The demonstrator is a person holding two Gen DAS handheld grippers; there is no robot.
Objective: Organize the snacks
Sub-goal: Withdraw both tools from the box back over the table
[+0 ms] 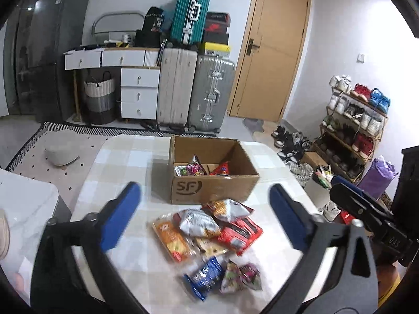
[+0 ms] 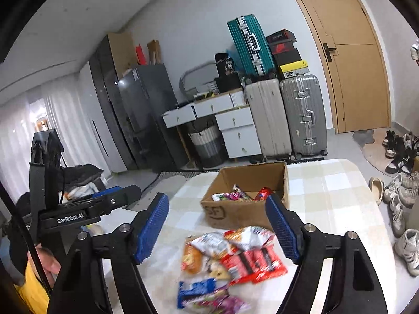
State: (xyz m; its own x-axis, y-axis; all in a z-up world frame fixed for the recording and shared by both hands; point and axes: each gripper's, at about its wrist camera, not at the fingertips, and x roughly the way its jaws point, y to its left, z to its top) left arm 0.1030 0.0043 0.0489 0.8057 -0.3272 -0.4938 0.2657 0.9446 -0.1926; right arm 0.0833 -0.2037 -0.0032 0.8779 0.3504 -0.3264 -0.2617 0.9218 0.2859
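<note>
On the checked beige-and-white tabletop (image 1: 115, 157), task partly done, by the look of it. Open brown cardboard box marked SF (image 1: 213, 185) at 12 o'clock, holding a few packets already: green-pink wrapper (image 1: 192, 168) at left, red packet (image 1: 222, 168) at right. Most still outside, heaped loose at 6 o'clock of box, just beside its front wall. Left to right in pile: orange flat packet (image 1: 171, 238), silver-white crisp bag (image 1: 199, 222), second white-red bag (image 1: 227, 208), red foil packet (image 1: 239, 234); nearer the camera, blue-white wrapper (image 1: 207, 278), pink-green triangular pouch (image 1: 242, 277). Roughly half a dozen left to box, exact count blurred.

Left gripper (image 1: 205, 214) with blue pads spread wide, nothing between, hovering above pile. Right gripper (image 2: 217, 227) parted too, a bit narrower, empty.

Room, left to right: dark grey fridge (image 1: 49, 52) at 10 o'clock, white drawer unit (image 1: 138, 89), woven laundry basket (image 1: 100, 94), beige hard suitcase (image 1: 176, 86), silver suitcase (image 1: 212, 91), teal suitcase (image 1: 192, 13) stacked on top, tan wooden door (image 1: 275, 47) at 1 o'clock, shoe rack full of trainers (image 1: 356, 120) at 3 o'clock. Patterned rug (image 1: 31, 157) on floor at 9.
</note>
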